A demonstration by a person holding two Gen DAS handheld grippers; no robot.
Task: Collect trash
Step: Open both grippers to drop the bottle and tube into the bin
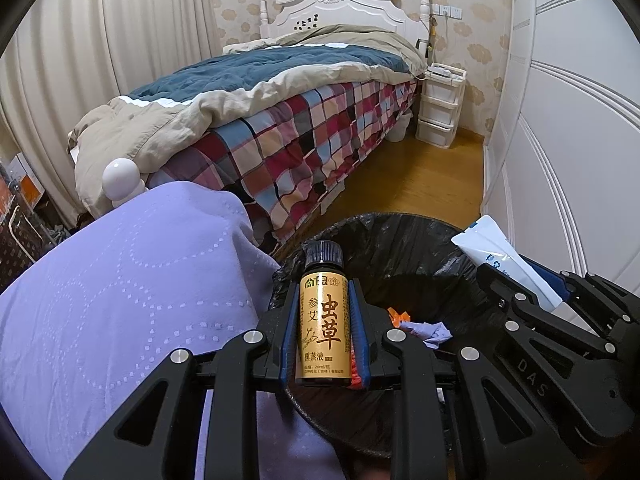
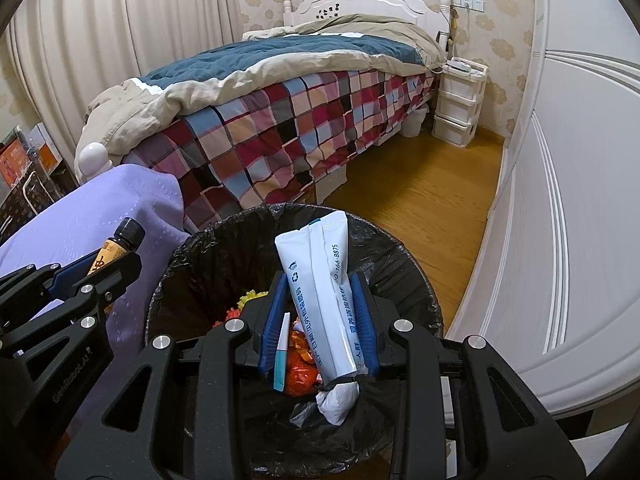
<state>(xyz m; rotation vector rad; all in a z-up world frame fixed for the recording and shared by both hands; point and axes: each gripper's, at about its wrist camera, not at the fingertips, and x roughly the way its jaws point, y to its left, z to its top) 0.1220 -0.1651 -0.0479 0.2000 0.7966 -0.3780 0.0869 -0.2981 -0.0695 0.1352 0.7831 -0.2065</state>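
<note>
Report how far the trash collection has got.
Done: wrappers and scraps already lie in the lined bin. In hand: the left gripper holds a small bottle; the right gripper holds a white sachet over the bin. Left: dropping both in.

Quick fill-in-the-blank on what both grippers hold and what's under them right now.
1. The left gripper is shut on a small ____ with a gold label.
2. The right gripper is shut on a white ____.
3. Both hang over a bin lined with a ____ bag.

Missing: bottle; packet; black
</note>
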